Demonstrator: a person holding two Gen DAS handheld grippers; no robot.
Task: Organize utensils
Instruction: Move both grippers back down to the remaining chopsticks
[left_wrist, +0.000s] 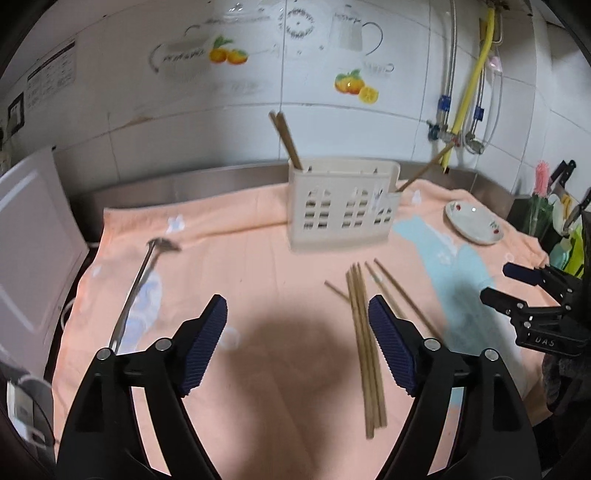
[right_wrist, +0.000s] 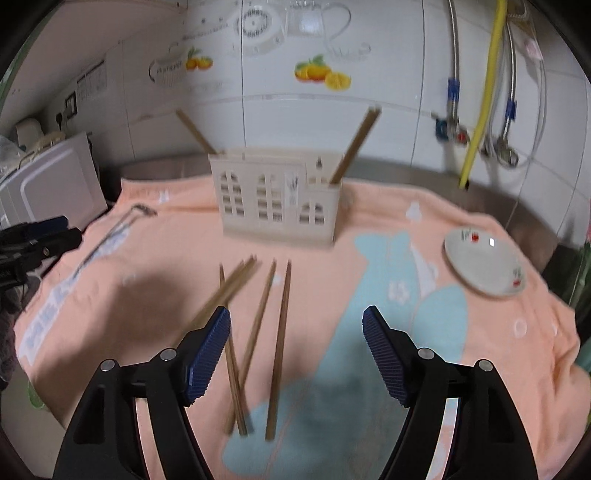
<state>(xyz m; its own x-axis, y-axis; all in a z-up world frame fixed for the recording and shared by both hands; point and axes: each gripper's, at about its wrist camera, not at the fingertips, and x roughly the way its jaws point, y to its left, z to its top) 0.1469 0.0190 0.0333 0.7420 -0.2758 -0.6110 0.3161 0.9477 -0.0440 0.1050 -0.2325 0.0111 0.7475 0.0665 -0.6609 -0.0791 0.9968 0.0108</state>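
Note:
A cream plastic utensil holder (left_wrist: 341, 205) (right_wrist: 279, 205) stands at the back of a peach towel, with chopsticks (left_wrist: 286, 142) (right_wrist: 356, 146) leaning out of both ends. Several loose wooden chopsticks (left_wrist: 364, 343) (right_wrist: 255, 343) lie on the towel in front of it. A metal spoon (left_wrist: 138, 286) (right_wrist: 110, 232) lies to the left. My left gripper (left_wrist: 297, 321) is open and empty above the towel, just left of the loose chopsticks. My right gripper (right_wrist: 297, 332) is open and empty, with the chopsticks below its left finger. Each gripper shows at the edge of the other's view (left_wrist: 517, 291) (right_wrist: 40, 236).
A white saucer (left_wrist: 474, 221) (right_wrist: 484, 264) sits on the towel at the right. A white appliance (left_wrist: 31, 254) (right_wrist: 48, 181) stands at the left. Pipes and a yellow hose (left_wrist: 471, 85) run down the tiled wall. A knife rack (left_wrist: 561, 206) stands at the far right.

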